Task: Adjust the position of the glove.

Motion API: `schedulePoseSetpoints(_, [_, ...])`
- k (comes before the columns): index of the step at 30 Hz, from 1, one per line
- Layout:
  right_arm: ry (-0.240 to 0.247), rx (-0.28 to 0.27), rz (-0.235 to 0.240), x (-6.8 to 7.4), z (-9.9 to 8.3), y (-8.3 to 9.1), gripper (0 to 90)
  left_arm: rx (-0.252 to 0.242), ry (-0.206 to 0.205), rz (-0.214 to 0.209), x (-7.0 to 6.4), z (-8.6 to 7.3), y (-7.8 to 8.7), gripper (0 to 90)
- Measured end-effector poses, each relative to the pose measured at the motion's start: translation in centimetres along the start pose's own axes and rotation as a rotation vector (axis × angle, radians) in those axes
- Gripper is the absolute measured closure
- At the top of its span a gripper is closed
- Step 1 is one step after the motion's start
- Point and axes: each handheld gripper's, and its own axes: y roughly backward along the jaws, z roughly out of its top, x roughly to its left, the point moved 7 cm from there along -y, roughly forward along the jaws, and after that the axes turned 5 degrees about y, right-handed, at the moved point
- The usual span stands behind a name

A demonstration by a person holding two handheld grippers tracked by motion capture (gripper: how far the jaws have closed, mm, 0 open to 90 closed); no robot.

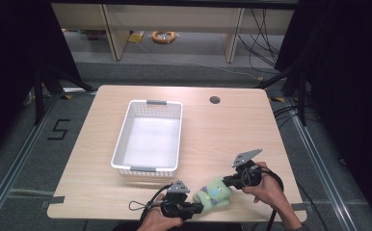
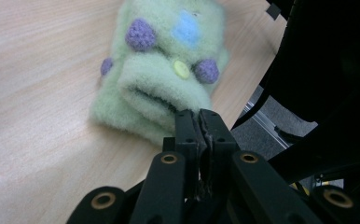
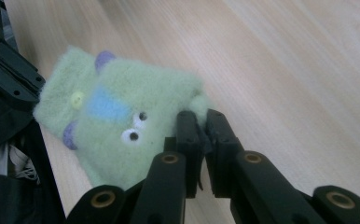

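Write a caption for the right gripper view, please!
Right gripper pinches one edge of a fuzzy green monster toy lying on the wooden table.

Light wooden table (image 1: 232,134), white basket (image 1: 148,137), green plush toy (image 1: 214,193), apparently lying flat

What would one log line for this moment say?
left gripper: shut on green plush toy | right gripper: shut on same | white basket: empty

A: State the colours of the plush toy (image 3: 122,116).

B: Pale green fleece body; purple knobs; one light blue patch; one yellow button; white eyes with black pupils.

A: And the basket (image 1: 148,137)?

B: White perforated walls, grey handles. The table (image 1: 232,130) shows light wood grain. Both grippers have black jaws.
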Motion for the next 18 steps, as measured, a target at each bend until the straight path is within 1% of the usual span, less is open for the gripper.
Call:
schedulePoseSetpoints(1, [0.011, -0.004, 0.004, -0.2, -0.1, -0.1, 83.7, 0.0, 0.0, 0.0, 0.0, 0.0, 0.0, 84.0])
schedulePoseSetpoints(2, [0.011, -0.004, 0.004, -0.2, -0.1, -0.1, 83.7, 0.007, -0.008, 0.015, 0.3, 0.0, 0.1, 84.0])
schedulePoseSetpoints(3, [-0.015, -0.01, 0.0, -0.3, -0.3, 0.0, 78.2, -0.008, 0.0, 0.008, 0.2, 0.1, 0.2, 80.2])
schedulePoseSetpoints(4, [-0.038, -0.022, -0.011, -0.5, -0.3, 0.1, 75.5, -0.006, 0.0, 0.009, 0.2, 0.1, 0.3, 77.9])
schedulePoseSetpoints(5, [-0.05, -0.025, -0.012, -0.6, -0.4, 0.2, 73.9, -0.012, 0.003, 0.002, 0.2, 0.2, 0.5, 75.8])
schedulePoseSetpoints(6, [-0.083, -0.03, -0.01, -0.4, -0.5, 0.4, 71.1, -0.012, 0.003, 0.002, 0.2, 0.2, 0.5, 72.9])
schedulePoseSetpoints(7, [-0.083, -0.03, -0.01, -0.4, -0.5, 0.4, 71.1, -0.017, 0.01, 0.008, 0.4, 0.3, 0.6, 72.9])
schedulePoseSetpoints(8, [-0.116, -0.034, -0.017, -0.3, -0.6, 0.6, 67.4, -0.03, 0.019, 0.017, 0.5, 0.4, 0.8, 68.6])
schedulePoseSetpoints(9, [-0.108, -0.058, -0.042, -0.7, -0.6, 0.8, 67.0, -0.031, 0.02, 0.014, 0.7, 0.6, 1.1, 66.3])
schedulePoseSetpoints(10, [-0.115, -0.055, -0.049, -0.7, -0.7, 1.3, 66.2, -0.047, 0.029, 0.028, 0.8, 0.7, 1.3, 64.0])
schedulePoseSetpoints(11, [-0.11, -0.087, -0.066, -0.8, -0.6, 1.5, 65.9, -0.054, 0.027, 0.036, 1.1, 0.9, 1.6, 61.1])
schedulePoseSetpoints(12, [-0.131, -0.088, -0.081, -0.6, -0.7, 1.9, 64.7, -0.061, 0.042, 0.041, 1.2, 1.0, 1.7, 57.1])
schedulePoseSetpoints(13, [-0.126, -0.099, -0.077, -0.1, -0.6, 2.7, 64.4, -0.078, 0.065, 0.055, 1.5, 1.3, 2.1, 53.3])
schedulePoseSetpoints(14, [-0.126, -0.099, -0.077, -0.1, -0.6, 2.7, 64.4, -0.078, 0.065, 0.055, 1.5, 1.3, 2.1, 51.9])
schedulePoseSetpoints(15, [-0.107, -0.115, -0.082, 0.2, -0.4, 2.9, 61.4, -0.088, 0.065, 0.073, 1.7, 1.4, 2.2, 50.4])
schedulePoseSetpoints(17, [-0.113, -0.11, -0.078, 0.4, -0.4, 2.8, 61.1, -0.087, 0.069, 0.077, 1.7, 1.5, 2.1, 49.0])
schedulePoseSetpoints(18, [-0.126, -0.11, -0.066, 0.8, -0.3, 2.3, 59.5, -0.08, 0.074, 0.086, 1.7, 1.5, 1.8, 44.8])
